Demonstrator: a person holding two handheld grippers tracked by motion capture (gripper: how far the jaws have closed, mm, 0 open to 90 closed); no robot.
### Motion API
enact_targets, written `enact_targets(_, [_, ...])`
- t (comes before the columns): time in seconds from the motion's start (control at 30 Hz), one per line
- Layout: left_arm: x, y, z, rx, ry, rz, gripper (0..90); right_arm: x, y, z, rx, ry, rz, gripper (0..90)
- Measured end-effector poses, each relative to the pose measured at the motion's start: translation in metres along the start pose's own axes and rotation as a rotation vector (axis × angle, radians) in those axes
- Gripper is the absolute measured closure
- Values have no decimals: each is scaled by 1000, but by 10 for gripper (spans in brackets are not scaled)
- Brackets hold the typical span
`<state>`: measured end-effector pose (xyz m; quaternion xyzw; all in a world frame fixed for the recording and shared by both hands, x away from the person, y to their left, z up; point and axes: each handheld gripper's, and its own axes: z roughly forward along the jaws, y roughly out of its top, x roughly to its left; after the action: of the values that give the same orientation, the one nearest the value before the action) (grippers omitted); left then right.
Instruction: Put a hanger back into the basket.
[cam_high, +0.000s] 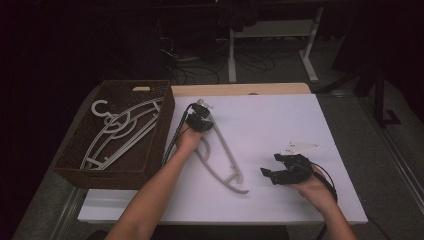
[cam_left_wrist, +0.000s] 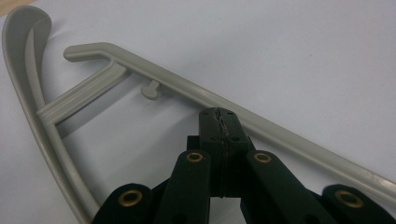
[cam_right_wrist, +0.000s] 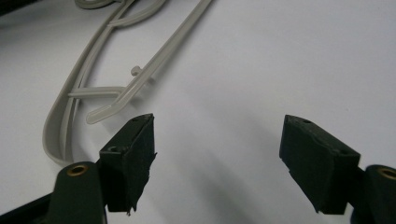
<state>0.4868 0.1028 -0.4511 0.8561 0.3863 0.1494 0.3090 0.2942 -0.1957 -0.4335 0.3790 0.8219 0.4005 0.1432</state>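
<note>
**Gripping a grey hanger beside the basket**

Taken as the landmark is the grey hanger (cam_high: 220, 150) lying flat on the white counter (cam_high: 280, 130), with its two long bars running from upper left to lower right in the high view.

Well to the left of this hanger, a brown woven basket (cam_high: 75, 150) is seen at the counter's left edge. Several pale hangers (cam_high: 120, 132) are piled inside it, one hook turned toward the basket's far left corner.

Just to the right of the basket, over the upper end of the grey hanger, the left hand-held gripper (cam_high: 201, 120) is held by a hand whose forearm comes in from the bottom of the high view. In the left gripper view its jaws are seen pressed together, with the straight bar of the grey hanger (cam_left_wrist: 289, 140) running right at their tips. Whether the bar is actually pinched cannot be told, since the pads meet face to face with hardly a gap. The curved bar is seen sweeping down the left of that view, joined to the straight one by a short ribbed strut.

To the right of the hanger's lower end, apart from it, the right hand-held gripper (cam_high: 280, 167) is held low over the bare counter. Its jaws stand wide apart with nothing between them; in the right gripper view the grey hanger (cam_right_wrist: 140, 74) lies beyond the left jaw.
</note>
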Motion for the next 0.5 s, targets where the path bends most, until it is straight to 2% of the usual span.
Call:
enact_targets(0.2, [-13, 11, 10, -6, -30, 19, 899, 0, 1, 0, -5, 0, -2, 260])
enact_targets(0.5, [-46, 34, 29, -14, -91, 78, 899, -1, 1, -3, -17, -2, 5, 259])
